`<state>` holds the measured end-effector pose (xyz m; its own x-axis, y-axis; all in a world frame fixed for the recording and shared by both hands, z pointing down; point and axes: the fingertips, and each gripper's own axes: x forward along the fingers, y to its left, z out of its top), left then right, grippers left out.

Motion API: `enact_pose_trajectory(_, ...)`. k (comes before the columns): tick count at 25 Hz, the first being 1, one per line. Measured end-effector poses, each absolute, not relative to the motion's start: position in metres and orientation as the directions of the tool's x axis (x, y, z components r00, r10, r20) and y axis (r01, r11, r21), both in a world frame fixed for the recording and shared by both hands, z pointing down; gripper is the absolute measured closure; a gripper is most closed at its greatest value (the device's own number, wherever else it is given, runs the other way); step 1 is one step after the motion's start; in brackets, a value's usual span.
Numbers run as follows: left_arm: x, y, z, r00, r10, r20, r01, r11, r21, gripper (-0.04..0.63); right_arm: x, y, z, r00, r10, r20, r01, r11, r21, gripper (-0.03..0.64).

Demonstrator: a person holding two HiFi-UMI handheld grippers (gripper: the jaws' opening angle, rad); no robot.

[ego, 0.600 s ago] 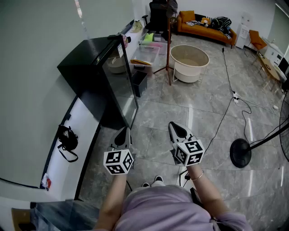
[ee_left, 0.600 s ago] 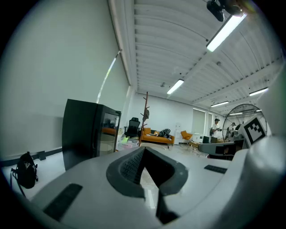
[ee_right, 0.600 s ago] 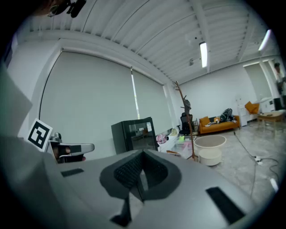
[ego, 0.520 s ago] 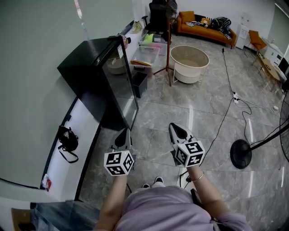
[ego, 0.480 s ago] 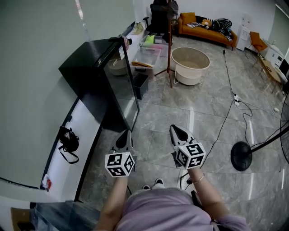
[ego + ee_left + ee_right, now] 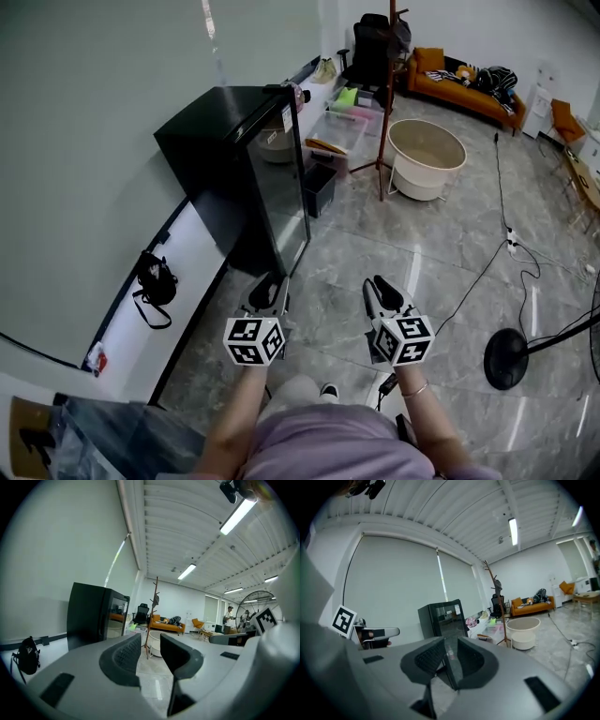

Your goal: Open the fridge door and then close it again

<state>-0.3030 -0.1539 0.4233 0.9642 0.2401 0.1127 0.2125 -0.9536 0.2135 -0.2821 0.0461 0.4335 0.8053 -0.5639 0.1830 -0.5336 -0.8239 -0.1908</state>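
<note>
A black fridge (image 6: 234, 155) with a dark glass door (image 6: 289, 192) stands against the left wall, and the door looks closed. In the left gripper view the fridge (image 6: 91, 616) is ahead on the left; in the right gripper view the fridge (image 6: 443, 616) lies straight ahead. My left gripper (image 6: 270, 284) hovers over the floor just short of the door's near bottom corner, apart from it. Its jaws stand open with nothing between them (image 6: 150, 644). To its right, my right gripper (image 6: 382, 286) is farther from the fridge; a narrow empty gap (image 6: 449, 646) shows between its jaws.
Beyond the fridge are a black bin (image 6: 319, 187), clear storage boxes (image 6: 342, 127), a coat stand (image 6: 384, 103) and a white tub (image 6: 427, 155). A cable (image 6: 473, 272) crosses the floor toward a standing fan's base (image 6: 509, 358). A black bag (image 6: 155, 281) lies on the white ledge.
The head view has swung, so the fridge and room sit further right in the picture. Both grippers stay side by side in front of the body, jaws unchanged.
</note>
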Motion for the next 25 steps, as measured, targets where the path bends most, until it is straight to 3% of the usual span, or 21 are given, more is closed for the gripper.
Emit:
enact_pose_trajectory(4, -0.292, -0.168, 0.423, 0.971, 0.205, 0.122, 0.177, -0.962, 0.206, 0.463, -0.269, 0.039, 0.44, 0.786, -0.583, 0.207, -0.546, -0.811, -0.209, 0.485)
enact_pose_trajectory(13, -0.248, -0.193, 0.443, 0.971, 0.188, 0.148, 0.156, -0.967, 0.203, 0.428, -0.223, 0.033, 0.451, 0.782, -0.586, 0.214, -0.552, -0.81, -0.199, 0.471)
enact_pose_trajectory(25, -0.104, -0.269, 0.457, 0.976, 0.122, 0.179, 0.086, -0.976, 0.198, 0.41, -0.081, -0.052, 0.449, 0.738, -0.634, 0.23, -0.611, -0.773, -0.171, 0.442)
